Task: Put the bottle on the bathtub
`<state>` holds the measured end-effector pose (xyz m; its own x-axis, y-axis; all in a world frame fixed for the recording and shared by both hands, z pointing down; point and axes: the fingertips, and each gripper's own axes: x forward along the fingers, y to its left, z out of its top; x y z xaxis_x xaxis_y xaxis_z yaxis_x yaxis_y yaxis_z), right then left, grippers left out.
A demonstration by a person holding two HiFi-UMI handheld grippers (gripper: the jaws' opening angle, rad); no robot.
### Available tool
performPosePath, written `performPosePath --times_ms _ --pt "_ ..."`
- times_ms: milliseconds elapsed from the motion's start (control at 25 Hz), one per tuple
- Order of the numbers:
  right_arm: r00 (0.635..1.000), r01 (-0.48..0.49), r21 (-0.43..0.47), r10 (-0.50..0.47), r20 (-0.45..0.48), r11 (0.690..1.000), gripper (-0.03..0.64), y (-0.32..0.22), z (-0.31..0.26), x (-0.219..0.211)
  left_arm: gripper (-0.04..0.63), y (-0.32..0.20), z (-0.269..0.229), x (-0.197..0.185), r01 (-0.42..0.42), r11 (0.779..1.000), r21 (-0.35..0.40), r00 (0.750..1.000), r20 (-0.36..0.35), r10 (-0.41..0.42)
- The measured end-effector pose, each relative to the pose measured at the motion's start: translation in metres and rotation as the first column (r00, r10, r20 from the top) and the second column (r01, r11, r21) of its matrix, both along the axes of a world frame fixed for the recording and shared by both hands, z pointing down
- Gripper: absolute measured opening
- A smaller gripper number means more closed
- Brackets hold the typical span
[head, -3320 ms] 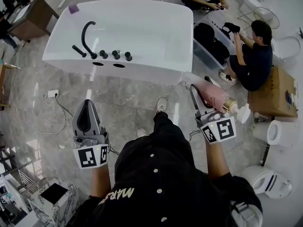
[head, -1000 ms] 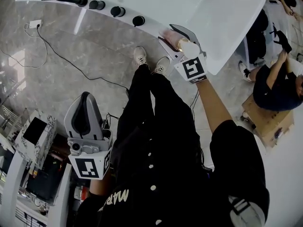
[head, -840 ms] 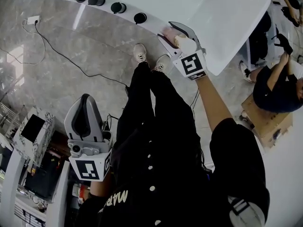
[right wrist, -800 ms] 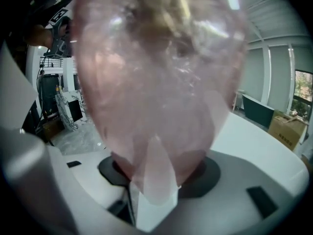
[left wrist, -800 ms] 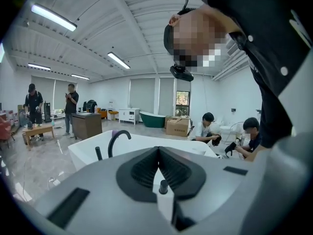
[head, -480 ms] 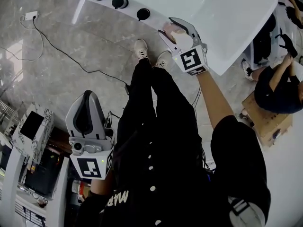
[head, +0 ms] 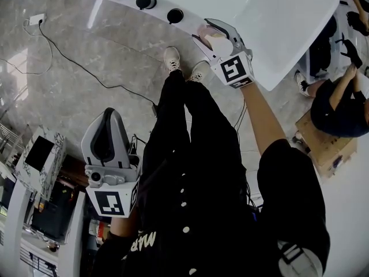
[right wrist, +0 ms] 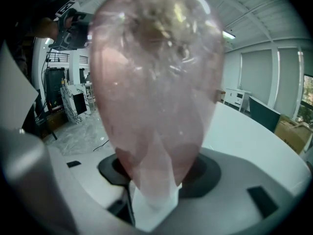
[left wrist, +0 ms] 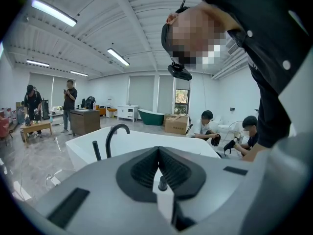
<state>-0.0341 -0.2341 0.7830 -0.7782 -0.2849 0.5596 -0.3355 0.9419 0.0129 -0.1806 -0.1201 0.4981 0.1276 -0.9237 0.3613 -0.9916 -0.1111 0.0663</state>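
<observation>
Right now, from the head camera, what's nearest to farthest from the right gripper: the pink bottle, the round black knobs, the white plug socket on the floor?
1. Pink see-through bottle: held in the right gripper's jaws, at the white bathtub's rim.
2. Round black knobs: on the rim, to its left.
3. White plug socket: on the grey floor, far left.
</observation>
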Motion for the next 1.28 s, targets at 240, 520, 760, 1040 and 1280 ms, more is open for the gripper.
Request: performPosePath --times_ms 240,520,760,1040,1280 --pt "1.0 0.01 -0.029 -0.01 0.003 1.0 0.316 0.002 0.004 0.0 0.011 -0.003 -0.007 0.002 -0.012 1.0 0.022 1.0 0.005 0.012" --pt "1.0 0.01 0.001 -0.01 -0.024 1.0 0.327 0.007 -0.022 0.021 0.011 -0.004 -0.033 0.012 -0.031 0.997 0.071 0.999 0.026 0.029" --pt "0.998 -0.064 0.0 0.064 -0.009 0.998 0.291 0.005 -0.083 0.058 0.011 -0.015 -0.066 0.019 -0.058 0.988 0.142 0.998 0.037 0.053" --pt "0.962 -0.225 -0.033 0.227 0.15 0.974 0.057 0.007 -0.2 0.093 0.011 -0.024 -0.111 0.018 -0.075 0.977 0.2 0.996 0.052 0.066" --pt "0.881 -0.397 0.005 0.379 0.282 0.918 0.002 -0.008 -0.303 0.13 0.011 -0.035 -0.146 0.021 -0.099 0.958 0.271 0.994 0.07 0.083"
